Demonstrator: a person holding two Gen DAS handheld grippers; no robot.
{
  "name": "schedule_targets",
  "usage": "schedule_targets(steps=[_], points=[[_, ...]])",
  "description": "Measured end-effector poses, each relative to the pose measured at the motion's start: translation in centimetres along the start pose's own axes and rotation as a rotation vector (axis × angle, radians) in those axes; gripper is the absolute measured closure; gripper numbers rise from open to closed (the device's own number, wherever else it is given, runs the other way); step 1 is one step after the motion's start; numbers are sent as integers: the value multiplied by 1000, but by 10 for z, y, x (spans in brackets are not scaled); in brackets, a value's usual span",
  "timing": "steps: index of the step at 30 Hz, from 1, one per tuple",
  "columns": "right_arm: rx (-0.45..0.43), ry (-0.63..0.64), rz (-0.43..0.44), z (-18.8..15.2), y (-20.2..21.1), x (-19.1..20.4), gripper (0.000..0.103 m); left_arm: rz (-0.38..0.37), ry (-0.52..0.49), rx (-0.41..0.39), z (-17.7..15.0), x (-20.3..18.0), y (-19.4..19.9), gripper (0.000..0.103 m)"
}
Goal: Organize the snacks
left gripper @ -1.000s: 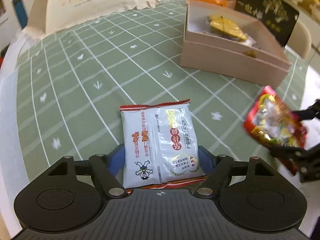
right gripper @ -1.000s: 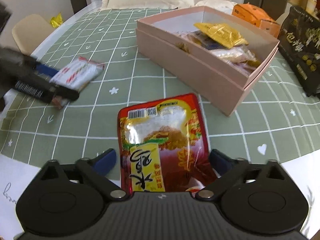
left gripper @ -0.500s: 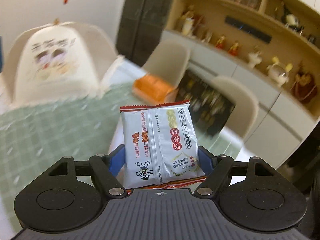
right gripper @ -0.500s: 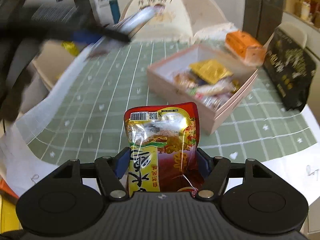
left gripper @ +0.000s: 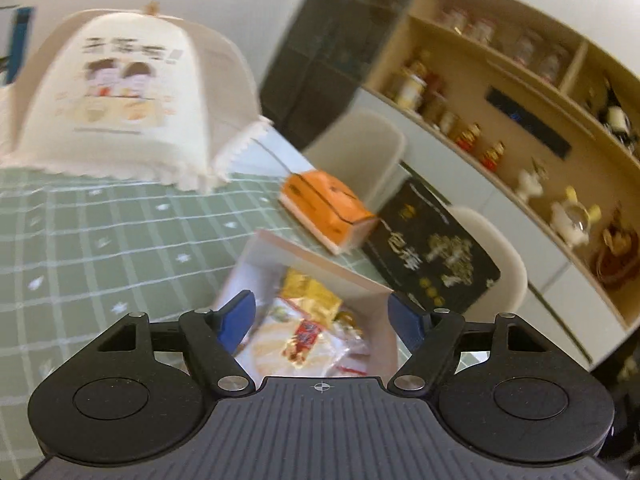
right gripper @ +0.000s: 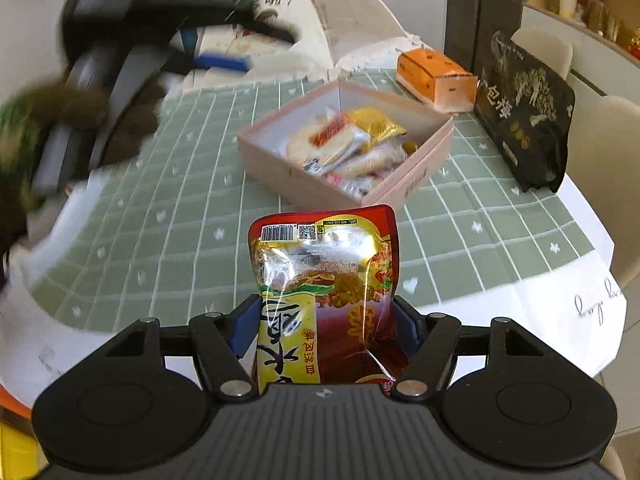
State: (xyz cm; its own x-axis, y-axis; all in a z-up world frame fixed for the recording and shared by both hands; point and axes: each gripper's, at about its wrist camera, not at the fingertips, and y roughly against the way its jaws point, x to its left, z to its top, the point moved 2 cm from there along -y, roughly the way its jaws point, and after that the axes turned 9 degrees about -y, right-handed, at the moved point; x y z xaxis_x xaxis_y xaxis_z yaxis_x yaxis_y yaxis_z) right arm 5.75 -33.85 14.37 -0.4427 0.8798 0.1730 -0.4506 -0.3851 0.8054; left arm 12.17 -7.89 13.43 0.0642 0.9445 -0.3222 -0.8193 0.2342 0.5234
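Right claw [right gripper: 324,320] tilted down, clamping red snack packet [right gripper: 324,280].

R gripper [right gripper: 324,320] pinches a red/yellow snack pouch [right gripper: 324,280] upright btwn its blue fingers [right gripper: 242,330], above the green-check worktop [right gripper: 160,220]. Pink box [right gripper: 296,184] w/ snack packs sits beyond; orange carton [right gripper: 436,74] & black bag [right gripper: 524,116] behind it. L gripper [right gripper: 224,62] blurred, upper left.
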Motion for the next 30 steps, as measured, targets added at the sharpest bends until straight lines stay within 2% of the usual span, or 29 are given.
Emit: schedule_targets(steps=[3,6,8,10,13,17,19,21,24,26,28,30], points=[[-80,-27,50,38,20,-1,35,25,47,-15,-20,13,31,24],[-146,-66,28,97,29,5,35,66,81,-5,-41,20,52,25],[-142,-137,0,139,20,9,32,68,117,-10,-49,25,64,25],[-138,-220,23,170,3,7,23,65,140,-19,-54,31,76,26],[-82,-308,36,187,-34,-2,21,92,134,-16,-58,41,91,26],[-76,-363,-23,159,-50,-1,21,119,108,36,-66,53,106,27],[-47,-366,-18,136,-47,6,21,122,82,52,-68,51,109,33],[-44,-332,-49,109,-37,19,21,123,34,65,-71,40,111,54],[-60,-226,-120,68,-16,44,21,114,-86,79,-78,13,111,75],[-70,-176,-161,46,-2,56,21,104,-178,91,-85,-10,110,80],[-59,-159,-218,26,8,63,21,67,-210,119,-88,-27,106,85],[-23,-181,-228,14,12,66,21,44,-219,135,-90,-42,104,87]])
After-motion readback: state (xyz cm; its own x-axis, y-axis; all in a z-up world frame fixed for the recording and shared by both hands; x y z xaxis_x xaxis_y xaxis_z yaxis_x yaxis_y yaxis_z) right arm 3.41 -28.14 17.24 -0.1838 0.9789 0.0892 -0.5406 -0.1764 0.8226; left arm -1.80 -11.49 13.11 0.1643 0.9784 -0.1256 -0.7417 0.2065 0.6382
